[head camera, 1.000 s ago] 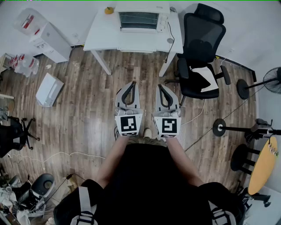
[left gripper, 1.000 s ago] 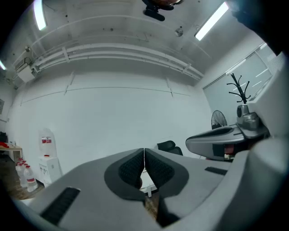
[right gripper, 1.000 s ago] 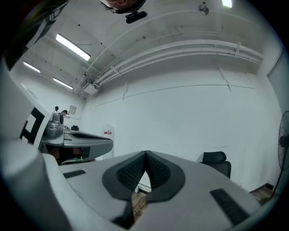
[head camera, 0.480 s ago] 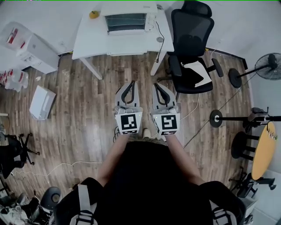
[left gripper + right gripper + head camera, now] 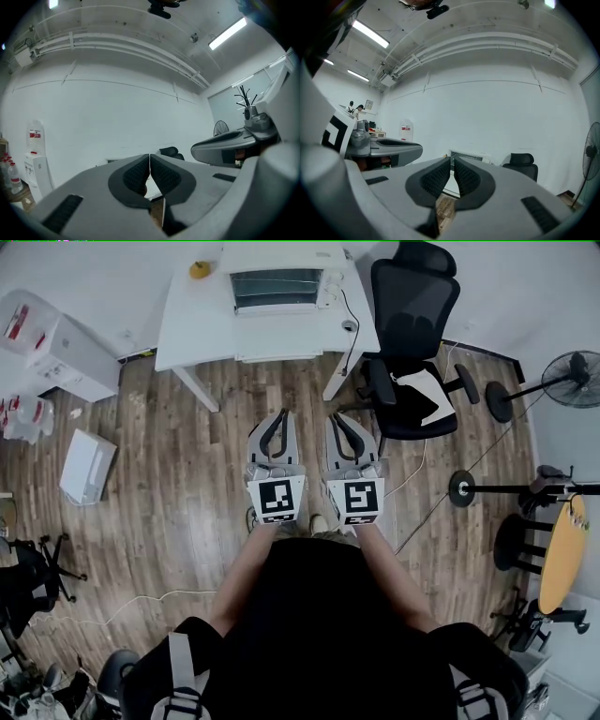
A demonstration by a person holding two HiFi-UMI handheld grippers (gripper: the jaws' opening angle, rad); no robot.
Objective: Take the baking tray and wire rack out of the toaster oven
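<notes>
left gripper [image 5: 149, 159]: jaws shut pad to pad, nothing between them
right gripper [image 5: 452, 161]: jaws together, a hair of a gap at most, empty
both: held side by side over the wood floor, pointing at the far wall
toaster oven [image 5: 277, 287]: far centre on the white table [image 5: 187, 329], well apart from both grippers, door looks closed
baking tray, wire rack: presumably inside, can't make them out through the glass
handling guess: thin metal, light, stiff, slick; rack may snag on its rails
hold: front lip of the tray, front bar of the rack
writing: no brand legible on the oven; red label on the white unit [image 5: 33, 136] on the left, too small to read
</notes>
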